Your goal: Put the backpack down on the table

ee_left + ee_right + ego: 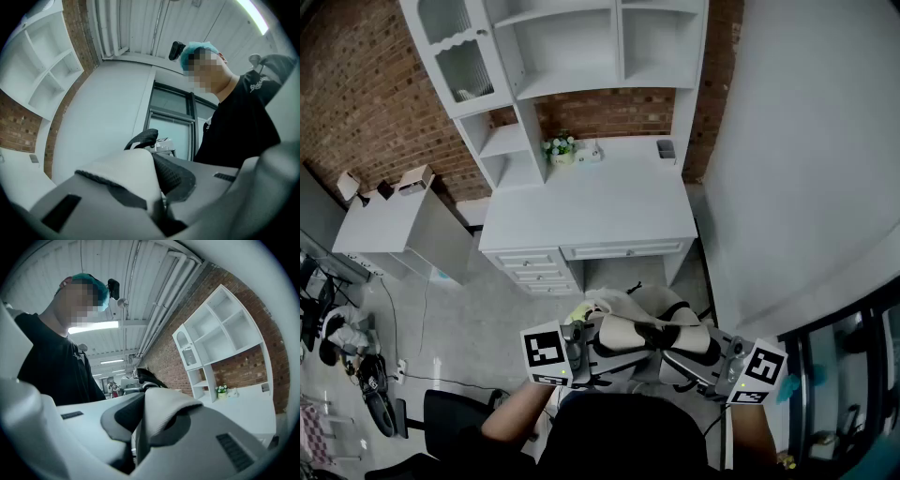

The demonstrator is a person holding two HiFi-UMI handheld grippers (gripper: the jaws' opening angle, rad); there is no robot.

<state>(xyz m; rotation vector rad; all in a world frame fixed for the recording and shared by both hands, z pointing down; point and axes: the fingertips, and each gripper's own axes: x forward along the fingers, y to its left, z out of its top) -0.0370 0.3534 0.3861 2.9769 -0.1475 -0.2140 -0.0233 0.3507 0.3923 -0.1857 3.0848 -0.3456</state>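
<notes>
A cream backpack with black trim hangs low in the head view, in front of the person's body and short of the white desk. My left gripper holds its left side and my right gripper its right side. In the left gripper view a cream padded strap with a black mesh underside is pinched between the jaws of the left gripper. The right gripper view shows the right gripper shut on another cream strap. The backpack's lower part is hidden behind the person.
The desk carries a small flower pot and a grey cup near its back edge, under a white shelf unit. A low side table stands to the left, a black chair at lower left, and a wall at right.
</notes>
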